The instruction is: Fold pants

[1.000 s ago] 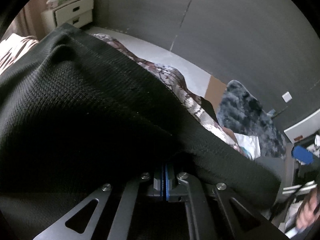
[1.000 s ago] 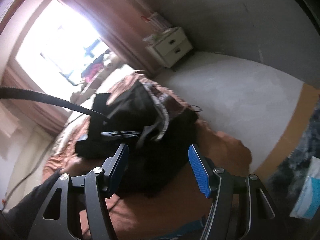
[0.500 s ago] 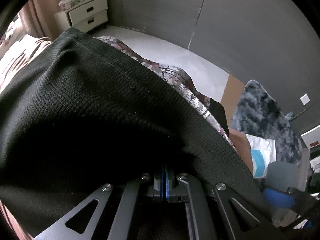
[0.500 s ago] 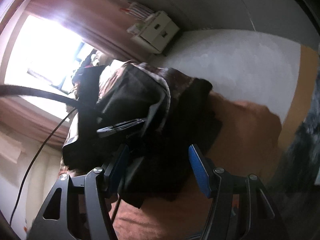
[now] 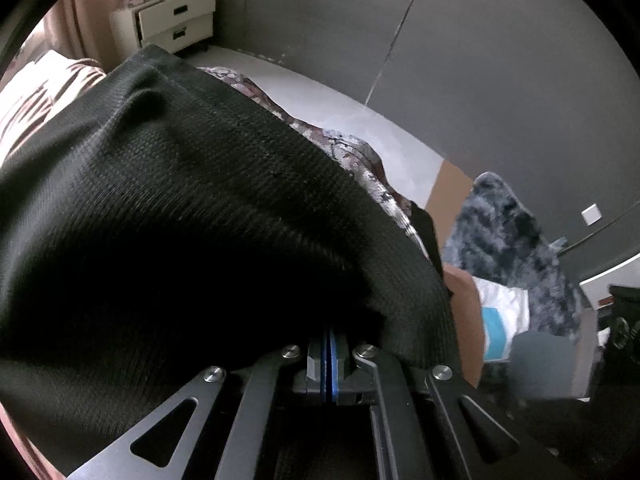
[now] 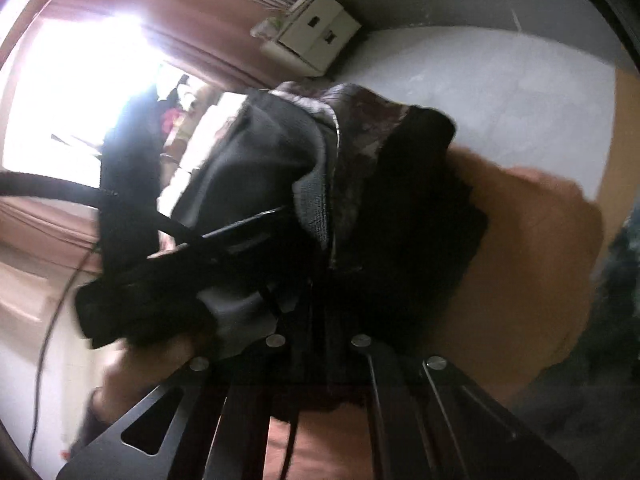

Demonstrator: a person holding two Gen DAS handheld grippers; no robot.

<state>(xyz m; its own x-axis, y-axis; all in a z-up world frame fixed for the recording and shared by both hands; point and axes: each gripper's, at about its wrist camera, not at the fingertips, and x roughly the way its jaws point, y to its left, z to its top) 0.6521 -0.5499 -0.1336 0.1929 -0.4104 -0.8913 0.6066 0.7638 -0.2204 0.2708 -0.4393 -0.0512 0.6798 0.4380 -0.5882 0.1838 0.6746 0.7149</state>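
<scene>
The black knit pants drape over my left gripper and fill most of the left wrist view. Its blue pads are pressed together with the cloth bunched over their tips. In the right wrist view the pants lie as a dark heap on the orange-brown bed sheet. My right gripper is shut on the heap's near edge, and its pads are buried in black cloth. The left gripper's black body with its cable shows at the left of that view, with a hand below it.
A brown patterned cloth runs along the far edge of the pants. A cream nightstand stands by the grey wall, with pale floor beside it. A grey fluffy rug lies to the right. A bright window with curtains is at the left.
My right gripper moved in and down onto the heap, and its jaws went from wide open to shut on the black cloth. The left gripper kept its grip, and its view shifted slightly.
</scene>
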